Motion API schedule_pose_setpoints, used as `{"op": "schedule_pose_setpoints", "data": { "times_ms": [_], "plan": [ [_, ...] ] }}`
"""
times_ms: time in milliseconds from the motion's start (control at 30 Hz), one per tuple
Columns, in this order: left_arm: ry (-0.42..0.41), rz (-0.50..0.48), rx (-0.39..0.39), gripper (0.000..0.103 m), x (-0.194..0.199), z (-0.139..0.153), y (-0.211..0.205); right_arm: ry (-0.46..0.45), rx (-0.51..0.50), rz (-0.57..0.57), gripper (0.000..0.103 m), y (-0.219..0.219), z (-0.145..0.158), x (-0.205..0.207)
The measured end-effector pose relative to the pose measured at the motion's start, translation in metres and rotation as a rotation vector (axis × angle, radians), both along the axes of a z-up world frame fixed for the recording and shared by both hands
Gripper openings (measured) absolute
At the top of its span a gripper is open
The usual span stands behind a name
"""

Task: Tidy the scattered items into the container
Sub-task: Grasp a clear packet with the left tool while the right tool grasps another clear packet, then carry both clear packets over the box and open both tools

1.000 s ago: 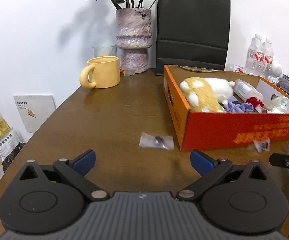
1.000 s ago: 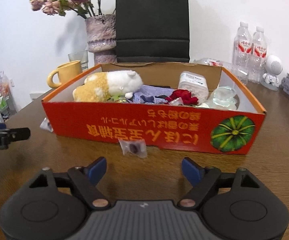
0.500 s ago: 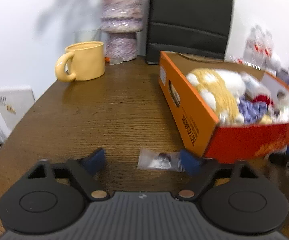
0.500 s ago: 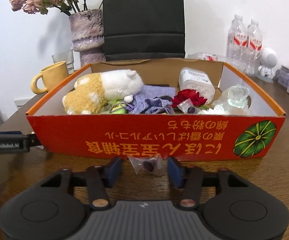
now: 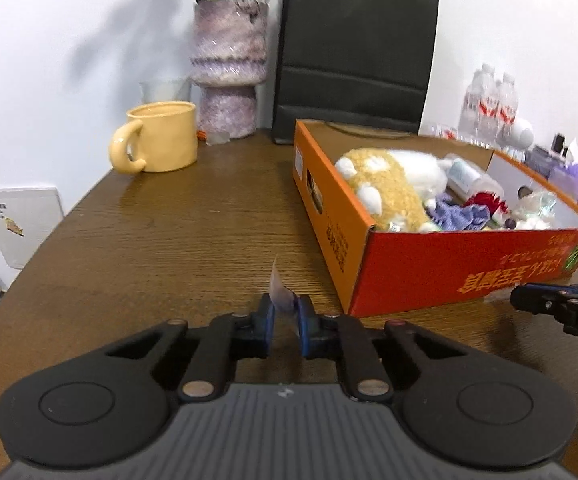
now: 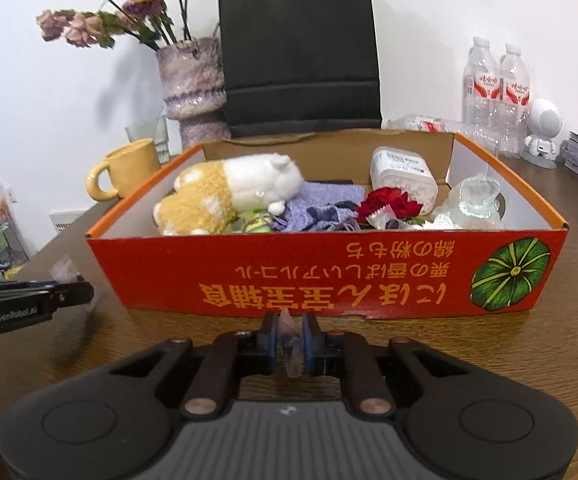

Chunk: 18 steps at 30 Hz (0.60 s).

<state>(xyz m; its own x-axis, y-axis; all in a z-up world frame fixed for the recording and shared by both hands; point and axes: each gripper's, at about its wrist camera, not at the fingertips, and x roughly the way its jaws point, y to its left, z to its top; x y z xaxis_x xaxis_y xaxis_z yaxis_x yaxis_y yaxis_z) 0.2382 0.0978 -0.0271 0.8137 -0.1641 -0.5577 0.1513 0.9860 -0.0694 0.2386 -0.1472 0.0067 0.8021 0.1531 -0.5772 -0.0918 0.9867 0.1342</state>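
The orange-red cardboard box (image 5: 441,268) stands on the brown table and also shows in the right wrist view (image 6: 329,276). It holds a plush toy (image 6: 229,196), purple cloth, a red flower, a white jar and clear items. My left gripper (image 5: 285,310) is shut on a small clear wrapped candy (image 5: 279,290), just left of the box's near corner. My right gripper (image 6: 290,330) is shut on another clear wrapped candy (image 6: 290,340), right before the box's front wall. Each gripper shows at the other view's edge.
A yellow mug (image 5: 157,138), a purple vase with dried flowers (image 5: 229,68) and a black paper bag (image 5: 353,60) stand behind the box. Water bottles (image 6: 497,92) and a small white robot figure (image 6: 543,132) stand at the right rear.
Both grippers moved forward over the candies on the table and closed on them; each candy now stands pinched between the blue pads.
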Motion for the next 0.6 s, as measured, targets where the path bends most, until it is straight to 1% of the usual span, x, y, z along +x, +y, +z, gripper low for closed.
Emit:
{"op": "schedule_pose_setpoints", "data": {
  "times_ms": [167,300,467,600],
  "plan": [
    [-0.054,0.014,-0.017,0.013,-0.032,0.013,-0.005,-0.039,0.025,0.023,0.012,-0.004,0.007,-0.016],
    [-0.094,0.006,-0.031,0.013,-0.052,0.030,-0.014,-0.079,0.048,0.033,0.012,-0.011,0.016,-0.031],
    [-0.145,-0.018,-0.019,0.013,-0.062,0.052,-0.035,-0.129,0.078,0.042,0.012,-0.022,0.030,-0.044],
    [-0.167,-0.034,-0.046,0.013,-0.062,0.066,-0.053,-0.181,0.098,0.048,0.012,-0.035,0.048,-0.047]
  ]
}}
